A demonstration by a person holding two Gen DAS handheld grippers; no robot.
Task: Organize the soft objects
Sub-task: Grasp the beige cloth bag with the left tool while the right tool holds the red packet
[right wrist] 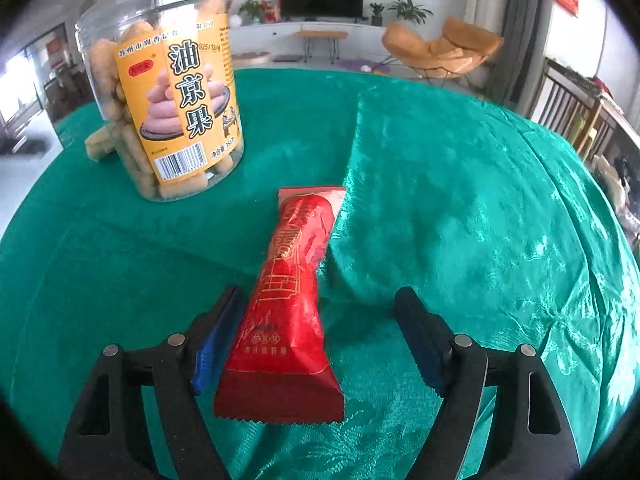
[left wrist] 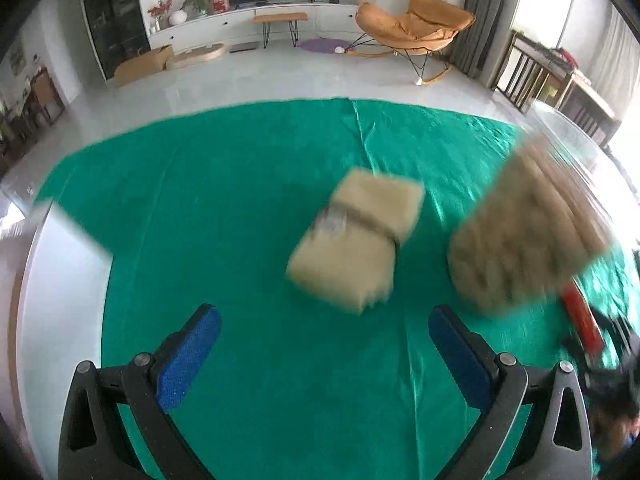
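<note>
In the left wrist view a tan folded soft bundle (left wrist: 360,236) with a band around it lies on the green tablecloth (left wrist: 240,208), ahead of my open, empty left gripper (left wrist: 324,340). A clear jar of tan snacks (left wrist: 528,232) stands blurred to its right. In the right wrist view a red snack packet (right wrist: 286,308) lies on the cloth between the fingers of my open right gripper (right wrist: 320,320), close to the left finger (right wrist: 218,336). The same jar (right wrist: 168,92), with a yellow label, stands at the far left.
The cloth bulges into a raised fold (right wrist: 460,200) right of the red packet. The table's bare white edge (left wrist: 60,300) shows at the left. Beyond are the floor, an orange chair (left wrist: 416,28) and a TV unit (left wrist: 272,20).
</note>
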